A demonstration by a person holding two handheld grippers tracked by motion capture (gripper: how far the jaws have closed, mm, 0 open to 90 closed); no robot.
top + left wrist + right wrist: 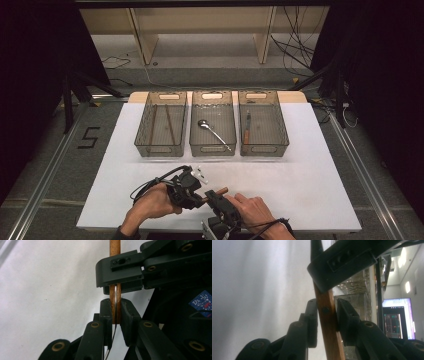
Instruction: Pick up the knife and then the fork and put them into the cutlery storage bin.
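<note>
On the floor far left of the table, a mark in dark tape (89,137) read "5". Three clear bins stood in a row at the far side of the white table (310,175). The left bin (141,135) held two thin brown sticks (169,127), the middle bin (192,145) a metal spoon (212,131), and the right bin (285,135) a slim tool with a brownish handle (247,127). No label could be read on any bin. At the near edge, both hands met over one wooden handle (220,191), which was held just above the tabletop with its free end pointing right and away. The left gripper (200,196) was clamped tight on the handle. In the left gripper view both pads pressed its sides, and a thin metal strip ran down the middle of the wood. Just beyond, a jaw of the right gripper (214,200) crossed the same handle. In the right gripper view the handle ran up between its jaws, tilted slightly, with a dark rivet in the wood. Both pads lay against the wood, so this gripper also had hold of it. The rest of the utensil was hidden behind the grippers. A blue sticker (203,301) on the right gripper carried print too small to read. A lit monitor (397,320) at the far right showed text that could not be read.
</note>
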